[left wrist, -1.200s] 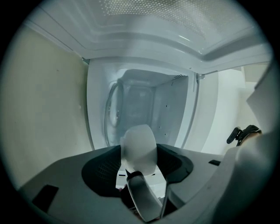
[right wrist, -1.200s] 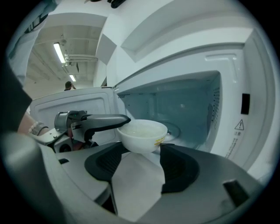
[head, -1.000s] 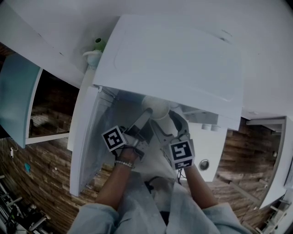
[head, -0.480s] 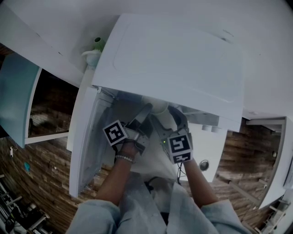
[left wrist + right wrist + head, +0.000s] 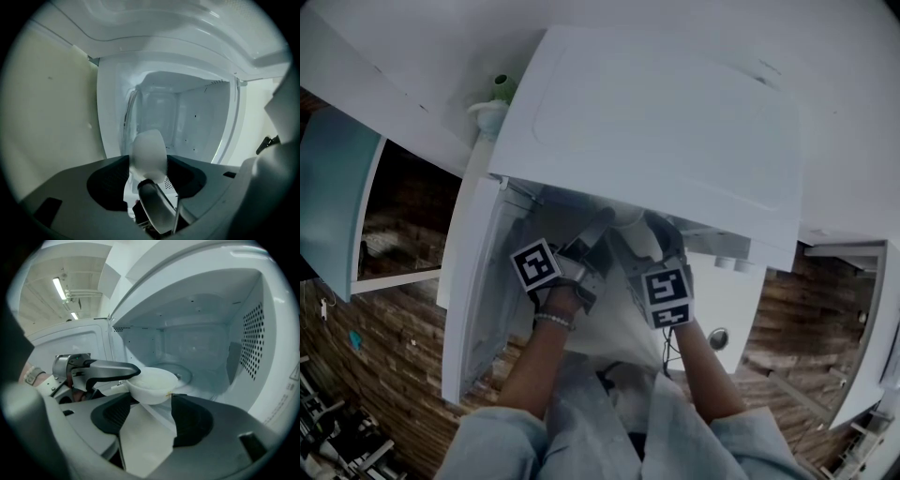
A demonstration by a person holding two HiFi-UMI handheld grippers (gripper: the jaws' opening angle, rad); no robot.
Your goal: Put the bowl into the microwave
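Right gripper view gives the clearest read. The bowl (image 5: 152,380) hangs at the mouth of the microwave (image 5: 656,122), off the floor and short of the turntable (image 5: 183,374). The left gripper (image 5: 150,183) is clamped on the near rim, one finger lying over the lip. The right gripper (image 5: 153,397) has its jaws wide apart with the bowl lodged at their tips. It touches at least one pad, but whether they squeeze or only steady it I cannot tell. The likely trouble is that rim pinch: a thin hold on one edge could let the bowl swing or slip if the right gripper eases off too soon. It might also clip the front sill if lowered before it is over the turntable. Left gripper view shows the bowl edge-on between its pads with the bare back wall beyond. It confirms the clamp but says nothing of height above the floor. Head view hides nearly all of the bowl under the microwave's top. Only it shows the door (image 5: 478,281) swung fully left, clear of both arms.
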